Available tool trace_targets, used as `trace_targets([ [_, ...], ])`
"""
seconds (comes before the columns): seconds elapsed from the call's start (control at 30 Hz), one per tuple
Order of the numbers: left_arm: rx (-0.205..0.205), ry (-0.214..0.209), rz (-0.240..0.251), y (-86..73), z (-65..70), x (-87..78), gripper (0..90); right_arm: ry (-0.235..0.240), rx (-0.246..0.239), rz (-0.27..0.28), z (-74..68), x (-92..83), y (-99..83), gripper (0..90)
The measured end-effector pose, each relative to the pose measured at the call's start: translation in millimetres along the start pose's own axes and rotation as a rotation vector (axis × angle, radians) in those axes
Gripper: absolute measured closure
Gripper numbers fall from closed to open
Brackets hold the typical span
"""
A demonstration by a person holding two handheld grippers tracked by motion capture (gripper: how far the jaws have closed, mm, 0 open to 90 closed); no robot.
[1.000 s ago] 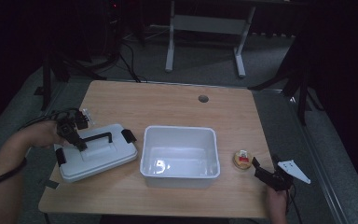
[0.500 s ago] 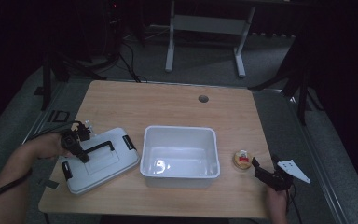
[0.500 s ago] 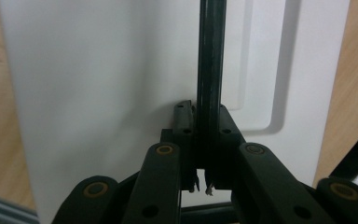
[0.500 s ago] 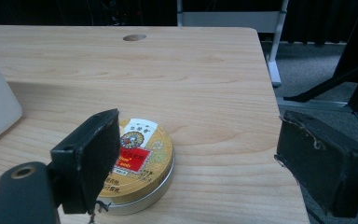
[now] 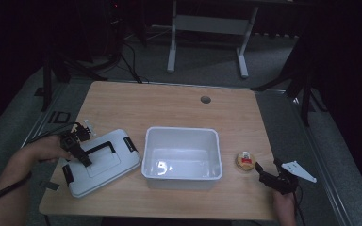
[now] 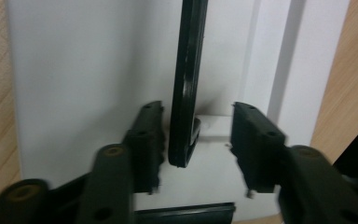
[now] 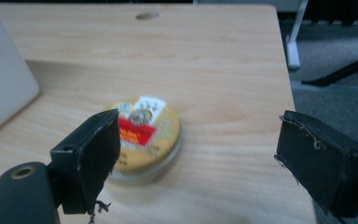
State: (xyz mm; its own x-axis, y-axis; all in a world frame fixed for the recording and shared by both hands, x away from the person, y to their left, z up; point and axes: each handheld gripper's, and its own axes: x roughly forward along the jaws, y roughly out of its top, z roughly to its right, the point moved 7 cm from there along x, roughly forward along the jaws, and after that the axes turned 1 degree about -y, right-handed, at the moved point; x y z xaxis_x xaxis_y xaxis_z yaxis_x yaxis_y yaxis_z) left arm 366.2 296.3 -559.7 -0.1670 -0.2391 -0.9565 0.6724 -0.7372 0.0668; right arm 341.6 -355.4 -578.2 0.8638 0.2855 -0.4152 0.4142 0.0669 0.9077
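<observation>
Counted: one white lid point(image 5: 104, 162) with one black handle point(image 6: 186, 84), one white tub point(image 5: 183, 153), one round tin point(image 7: 144, 135). Left gripper point(image 6: 198, 140) has just been opening, jaws loosely astride the handle; right gripper point(image 7: 196, 154) gapes empty.

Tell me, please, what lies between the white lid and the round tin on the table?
In the high view, the open white tub stands between the white lid and the round yellow tin; bare wood separates each.
</observation>
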Motion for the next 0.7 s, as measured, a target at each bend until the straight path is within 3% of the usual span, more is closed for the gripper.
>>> trace_targets([
  [0.1,0.004,-0.008,-0.003,0.1,0.6,-0.3,42.8,0.062,0.007,-0.060,4.8,-3.5,-2.0,12.7],
  [0.17,0.009,-0.003,0.001,0.7,0.3,-1.0,42.5,0.069,-0.005,-0.074,5.8,-4.2,-2.5,12.7],
  [0.2,0.010,-0.007,0.008,1.1,0.2,-1.4,39.0,0.102,-0.037,-0.128,7.6,-5.9,-4.3,12.7],
  [0.53,0.027,0.007,-0.003,0.7,1.1,-3.2,39.0,0.283,-0.253,-0.435,-0.8,-6.1,-10.3,11.1],
  [0.7,0.031,0.005,-0.012,-0.4,1.7,-3.7,39.0,0.352,-0.332,-0.529,-6.7,-4.1,-7.7,11.1],
])
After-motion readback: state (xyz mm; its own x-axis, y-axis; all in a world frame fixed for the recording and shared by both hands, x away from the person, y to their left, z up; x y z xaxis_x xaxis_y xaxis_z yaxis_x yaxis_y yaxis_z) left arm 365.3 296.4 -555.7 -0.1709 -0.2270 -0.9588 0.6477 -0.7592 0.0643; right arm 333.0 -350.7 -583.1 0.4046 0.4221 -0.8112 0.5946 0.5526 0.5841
